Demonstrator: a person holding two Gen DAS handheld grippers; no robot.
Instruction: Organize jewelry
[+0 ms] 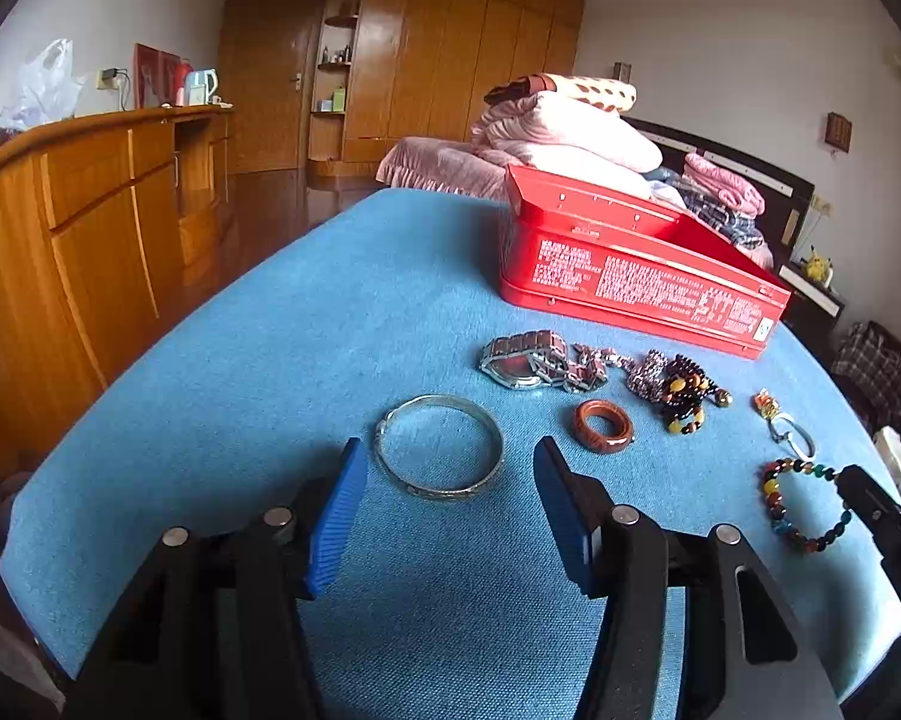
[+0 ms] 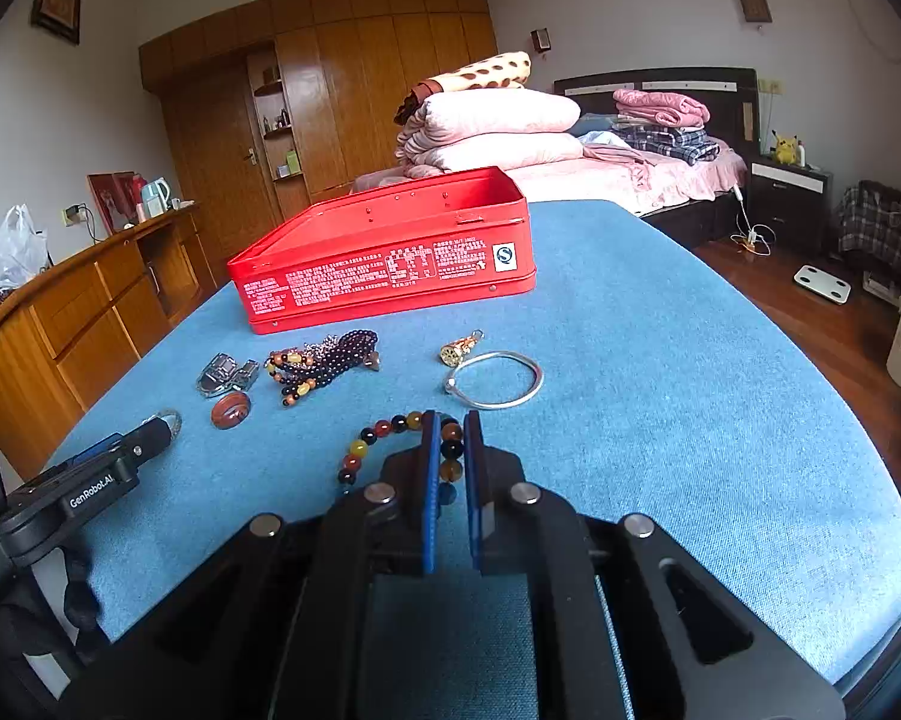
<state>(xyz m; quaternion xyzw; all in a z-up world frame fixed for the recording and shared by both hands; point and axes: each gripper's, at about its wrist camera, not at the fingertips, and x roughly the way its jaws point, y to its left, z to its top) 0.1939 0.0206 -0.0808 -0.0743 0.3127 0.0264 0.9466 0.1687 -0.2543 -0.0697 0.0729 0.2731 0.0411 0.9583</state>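
An open red tin box (image 1: 630,264) (image 2: 390,252) stands at the far side of the blue cloth table (image 1: 330,324). My left gripper (image 1: 450,468) is open, its blue pads either side of a silver bangle (image 1: 439,447) lying flat. A watch (image 1: 528,360), a brown ring (image 1: 603,426), dark bead strands (image 1: 678,387) and a thin silver bangle (image 2: 495,381) lie nearby. My right gripper (image 2: 450,438) is shut on the multicoloured bead bracelet (image 2: 372,444), which still rests on the cloth; the bracelet also shows in the left wrist view (image 1: 801,504).
A small gold charm (image 2: 459,348) lies beside the thin bangle. A wooden sideboard (image 1: 78,228) runs along the left. A bed with folded blankets (image 2: 510,126) is behind the table. The left gripper's body (image 2: 90,474) shows at the right view's left edge.
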